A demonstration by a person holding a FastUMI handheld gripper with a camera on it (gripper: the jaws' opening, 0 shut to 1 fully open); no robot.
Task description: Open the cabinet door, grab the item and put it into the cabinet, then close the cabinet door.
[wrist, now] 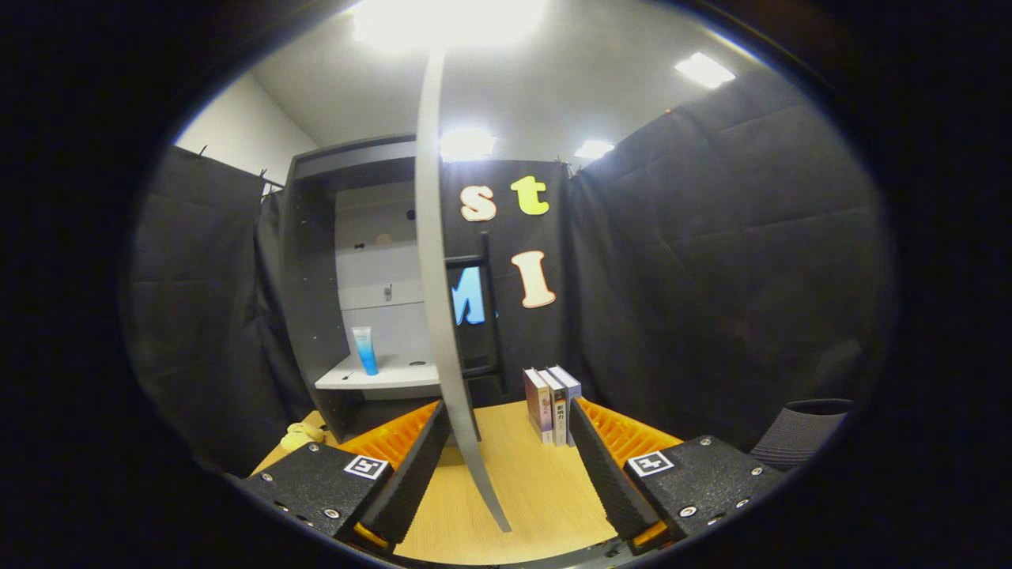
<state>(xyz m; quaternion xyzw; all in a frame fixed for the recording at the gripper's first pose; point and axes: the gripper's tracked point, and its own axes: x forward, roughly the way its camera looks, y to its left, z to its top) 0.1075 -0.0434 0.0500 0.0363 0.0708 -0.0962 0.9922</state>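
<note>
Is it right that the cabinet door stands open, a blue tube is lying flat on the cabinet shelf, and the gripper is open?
Not quite. In the gripper view the blue tube stands upright on the cabinet shelf, not flat. The rest holds: the cabinet door stands open, edge-on between the fingers, and the gripper is open.

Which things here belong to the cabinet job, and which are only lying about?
For the job: cabinet, its open door edge-on between the open tongs, blue tube on the shelf.
Lying about: books, yellow toy, dark basket.
</note>
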